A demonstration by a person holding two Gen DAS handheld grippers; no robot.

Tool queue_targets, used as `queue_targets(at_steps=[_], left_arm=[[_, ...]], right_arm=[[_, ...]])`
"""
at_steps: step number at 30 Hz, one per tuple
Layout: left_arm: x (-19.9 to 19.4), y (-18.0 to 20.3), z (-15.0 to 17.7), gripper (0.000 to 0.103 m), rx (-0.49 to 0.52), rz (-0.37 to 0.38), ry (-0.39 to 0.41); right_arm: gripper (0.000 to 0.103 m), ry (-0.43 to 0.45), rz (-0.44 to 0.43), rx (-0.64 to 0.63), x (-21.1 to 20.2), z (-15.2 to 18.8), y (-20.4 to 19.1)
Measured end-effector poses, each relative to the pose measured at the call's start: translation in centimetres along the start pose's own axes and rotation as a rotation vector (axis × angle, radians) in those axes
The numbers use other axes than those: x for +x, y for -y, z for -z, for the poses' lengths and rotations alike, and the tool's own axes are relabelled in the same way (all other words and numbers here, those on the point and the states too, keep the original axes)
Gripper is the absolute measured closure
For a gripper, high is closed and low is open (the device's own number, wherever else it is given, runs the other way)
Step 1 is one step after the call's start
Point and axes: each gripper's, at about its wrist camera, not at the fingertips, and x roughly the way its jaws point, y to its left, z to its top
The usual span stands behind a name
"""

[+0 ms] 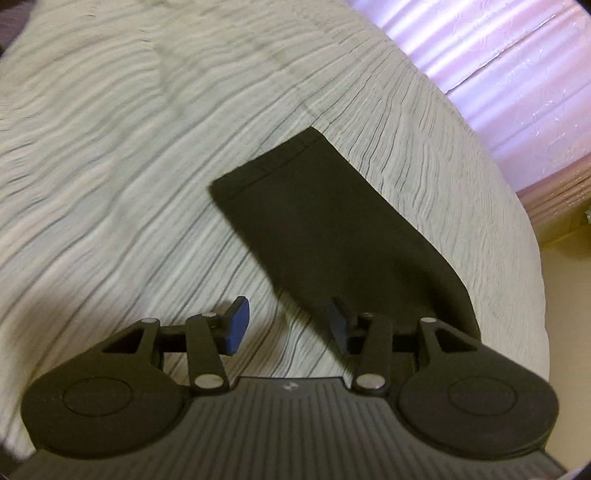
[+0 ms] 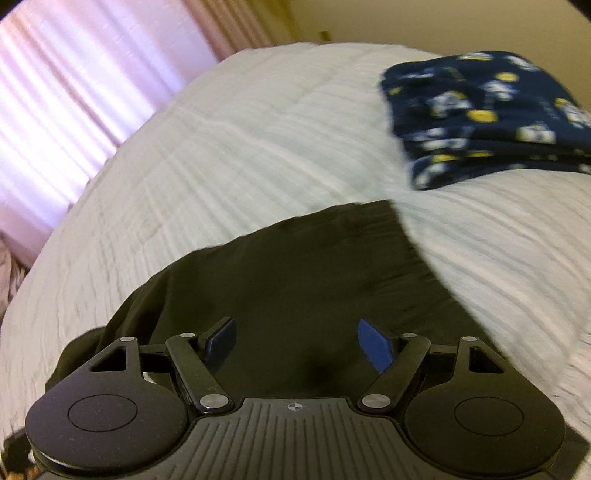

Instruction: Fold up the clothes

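Note:
A black garment lies flat on the white ribbed bedspread, its hemmed end pointing away from me. My left gripper is open just above the near part of that cloth, with its right finger at the cloth's left edge and nothing between the blue pads. In the right wrist view the same black garment spreads below my right gripper, which hovers open over it. A folded navy garment with white and yellow prints rests on the bedspread at the upper right.
Pink curtains hang beyond the bed's far edge. The bed's rounded edge drops off at the right in the left wrist view, with a cream wall or floor beyond. A plain wall stands behind the bed.

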Motion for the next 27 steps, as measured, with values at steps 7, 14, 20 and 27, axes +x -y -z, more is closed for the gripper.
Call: queue_targets(at_steps=[7,14,20,27], left_arm=[[3.2,0.6,-1.5,0.093,0.022,-0.045,0.043],[-5.2,3.7,-2.0,0.097,0.195,0.096,0.195],[-17.2,11.0,-5.5,0.098,0.240,0.286,0.396],[-11.8,17.8,-9.1,0.078,0.258,0.205,0.364]], right_arm=[[0.027,-0.022,0.009,-0.029,3.4,0.7,-1.8],[0.027,-0.041,0.015,-0.069,5.4,-1.3,-2.3],[0.027,-0.045,-0.016,-0.086,6.9,-3.7,-3.1],[0.027,-0.055,-0.060,-0.064,8.8,-4.8,-4.3]])
